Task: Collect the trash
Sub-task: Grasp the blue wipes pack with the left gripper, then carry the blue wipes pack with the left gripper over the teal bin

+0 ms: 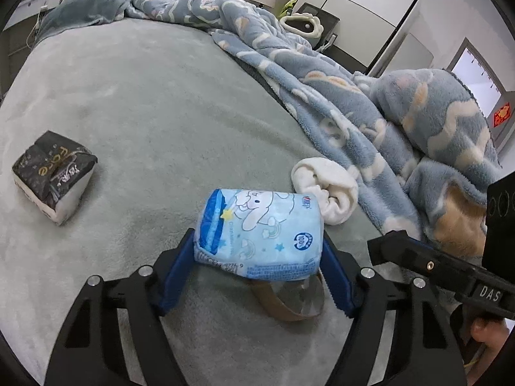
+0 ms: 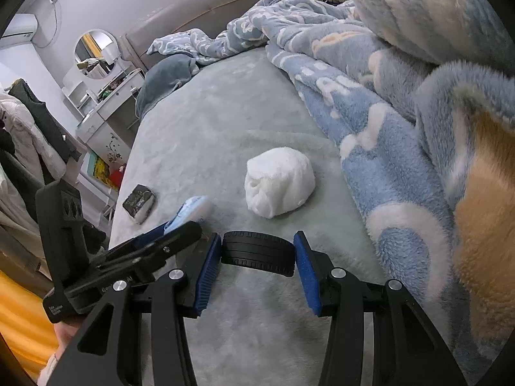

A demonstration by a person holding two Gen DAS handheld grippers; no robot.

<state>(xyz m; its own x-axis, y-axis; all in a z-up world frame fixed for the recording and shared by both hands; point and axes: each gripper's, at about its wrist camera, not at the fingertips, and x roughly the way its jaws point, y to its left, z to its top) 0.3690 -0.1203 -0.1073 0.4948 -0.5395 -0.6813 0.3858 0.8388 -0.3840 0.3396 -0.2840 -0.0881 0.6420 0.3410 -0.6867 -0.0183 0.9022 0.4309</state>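
A light blue tissue pack (image 1: 260, 225) with a cartoon bunny sits between the blue pads of my left gripper (image 1: 259, 237), and both pads press its sides. Under the pack's near edge lies a brown tape roll (image 1: 289, 302) on the grey bed cover (image 1: 145, 96). In the right wrist view my right gripper (image 2: 258, 237) is shut on a small black toy tyre (image 2: 257, 254), held just above the cover. A white fluffy bundle (image 2: 278, 189) lies just beyond it. The left gripper (image 2: 180, 228) and the blue pack (image 2: 193, 207) show at the left there.
A black tissue pack (image 1: 54, 177) lies on the cover to the left. The white bundle (image 1: 328, 189) touches the edge of a rumpled blue fleece blanket (image 1: 322, 74) that fills the right side. A dresser (image 2: 106, 119) and hanging clothes stand beyond the bed's left edge.
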